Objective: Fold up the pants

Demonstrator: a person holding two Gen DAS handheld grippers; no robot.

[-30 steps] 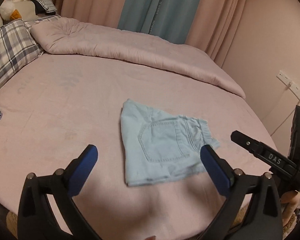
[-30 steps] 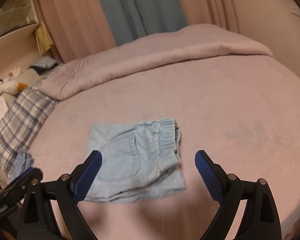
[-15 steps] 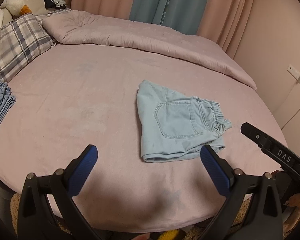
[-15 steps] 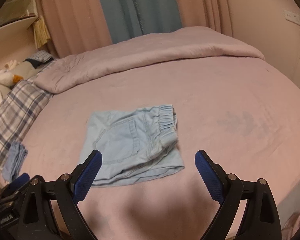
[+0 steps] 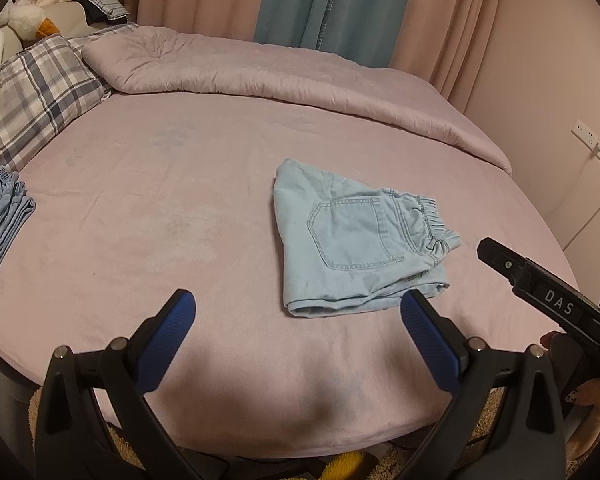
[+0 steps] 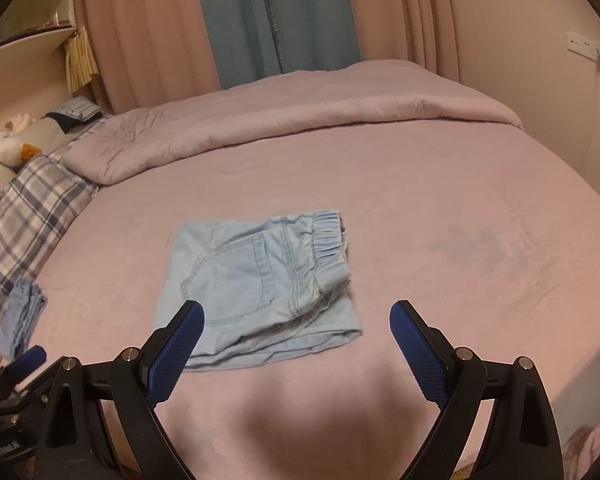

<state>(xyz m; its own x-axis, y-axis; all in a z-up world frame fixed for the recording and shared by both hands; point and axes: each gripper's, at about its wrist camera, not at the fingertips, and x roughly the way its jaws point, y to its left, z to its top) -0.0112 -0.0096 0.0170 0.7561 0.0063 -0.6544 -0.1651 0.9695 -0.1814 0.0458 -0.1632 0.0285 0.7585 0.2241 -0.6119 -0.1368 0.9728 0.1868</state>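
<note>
A plaid pillow (image 5: 32, 88), a quilt (image 5: 260, 76) and a folded stack (image 5: 0, 224) border the pink bed (image 5: 140, 200). The pants (image 5: 352, 236) lie folded mid-bed, farther off than before. Left tool (image 5: 298, 320) and right tool (image 6: 296, 328) hover near the bed's edge, both apart and empty.

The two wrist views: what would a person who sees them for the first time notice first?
First, the folded light-blue denim pants, lying alone in the middle of the pink bed with a back pocket and the elastic waistband facing up. Next, the open left gripper and open right gripper, both near the bed's front edge and holding nothing. A second folded denim garment lies beside the plaid pillow.
</note>
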